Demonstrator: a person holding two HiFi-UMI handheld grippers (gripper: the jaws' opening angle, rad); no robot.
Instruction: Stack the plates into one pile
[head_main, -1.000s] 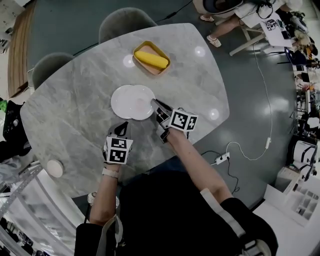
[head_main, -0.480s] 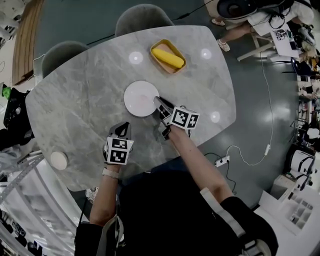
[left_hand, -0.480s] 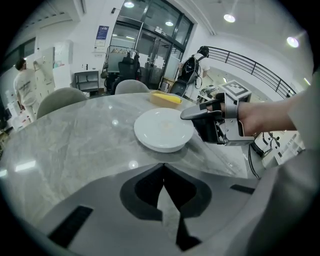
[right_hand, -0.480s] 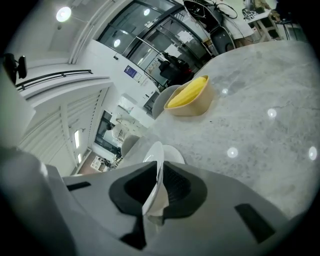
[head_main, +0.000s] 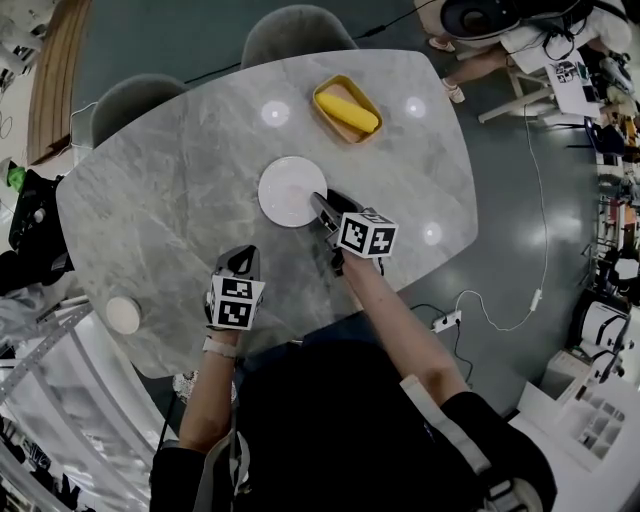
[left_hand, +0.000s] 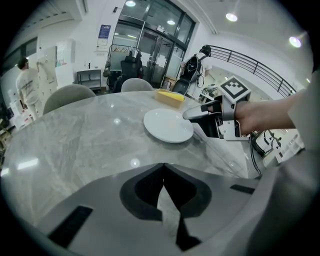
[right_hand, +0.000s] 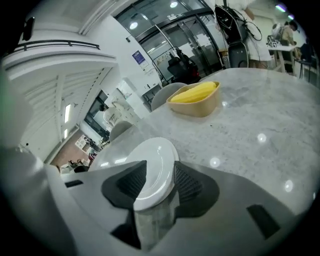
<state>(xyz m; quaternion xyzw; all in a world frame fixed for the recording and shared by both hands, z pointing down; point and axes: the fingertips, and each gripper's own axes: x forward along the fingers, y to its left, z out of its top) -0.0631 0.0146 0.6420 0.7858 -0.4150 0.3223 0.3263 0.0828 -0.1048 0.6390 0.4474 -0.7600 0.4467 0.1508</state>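
My right claw (head_main: 322, 203) meets the pile of plates (head_main: 292, 191) at its near right edge. Its jaws have just been opening. They stand spread now, one on each side of the pile's rim, and my right gripper view shows the white edge lying loose in the gap between the ribbed pads.

The pile sits flat on the grey marble table (head_main: 170, 190). From above it reads as a single white disc, so I cannot tell how many plates are in it.

My left claw (head_main: 243, 262) is well apart from the pile, on its near left side. It is over the table and tipped down at bare stone, with its jaws pressed together, tip to tip, and nothing in them.

Beyond the pile, to its far right, stands a tan dish (head_main: 346, 109) with something yellow in it, not touching the pile. Two grey chairs (head_main: 298, 30) stand past the pile, at the table's far edge. A small white round thing (head_main: 123, 315) lies well off to the pile's near left, by the table's rim.
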